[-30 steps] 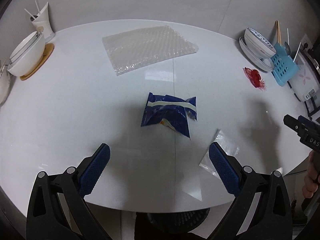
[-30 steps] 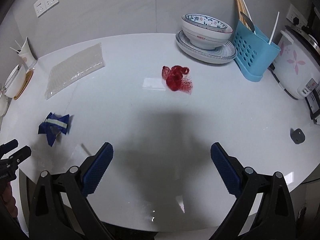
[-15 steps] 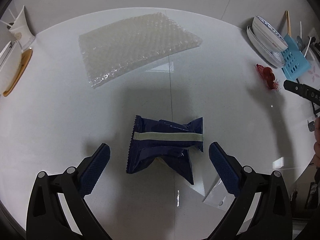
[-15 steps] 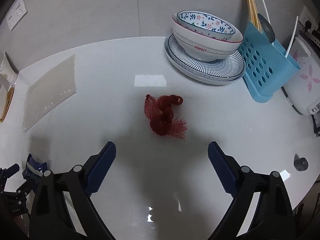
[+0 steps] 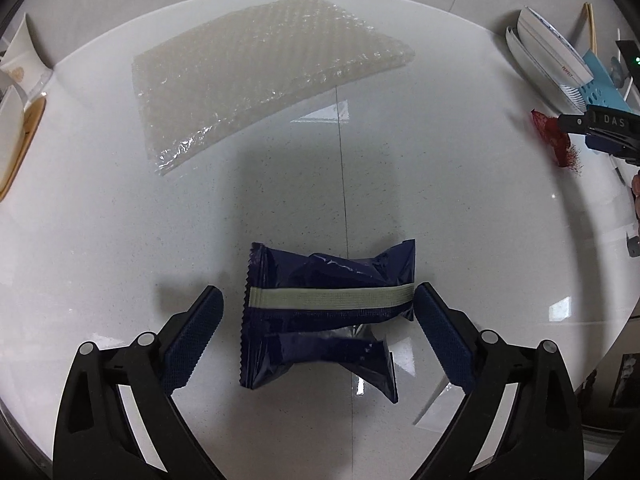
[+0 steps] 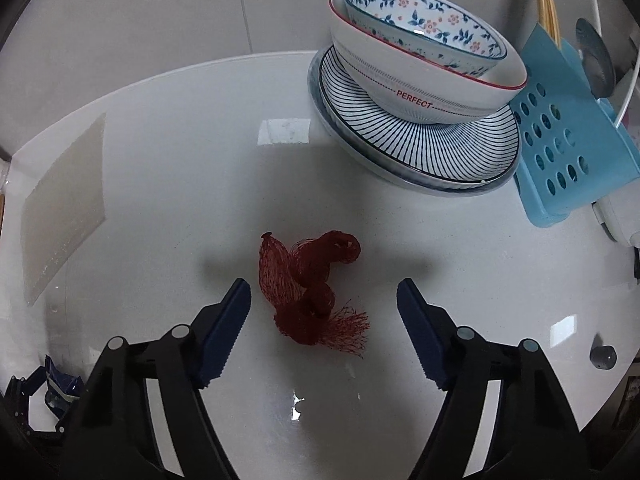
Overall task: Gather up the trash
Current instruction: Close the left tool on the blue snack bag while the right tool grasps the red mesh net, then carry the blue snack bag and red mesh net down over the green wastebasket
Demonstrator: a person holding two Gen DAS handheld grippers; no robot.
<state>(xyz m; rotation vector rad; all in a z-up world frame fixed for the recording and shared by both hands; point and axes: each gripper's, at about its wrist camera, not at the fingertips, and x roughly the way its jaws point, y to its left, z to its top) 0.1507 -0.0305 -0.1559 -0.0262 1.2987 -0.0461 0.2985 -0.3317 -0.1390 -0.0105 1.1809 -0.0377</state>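
Claws straddle trash on counter (image 5: 120, 220)
L claw (image 5: 318, 312) wide round blue wrapper (image 5: 324, 312); R claw (image 6: 324, 308), closing but not yet touching, round red net (image 6: 312, 292). Next: pinch, lift.

The word "PERFECT" is showing in red letters on the outer wall of the white bowl (image 6: 432, 80). The white letters "DAS" are appearing on the black body of the right gripper (image 5: 600, 136), cut off by the frame edge.

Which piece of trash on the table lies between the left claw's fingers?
The dark blue wrapper: it lies between them, unlike the bubble wrap and red mesh.
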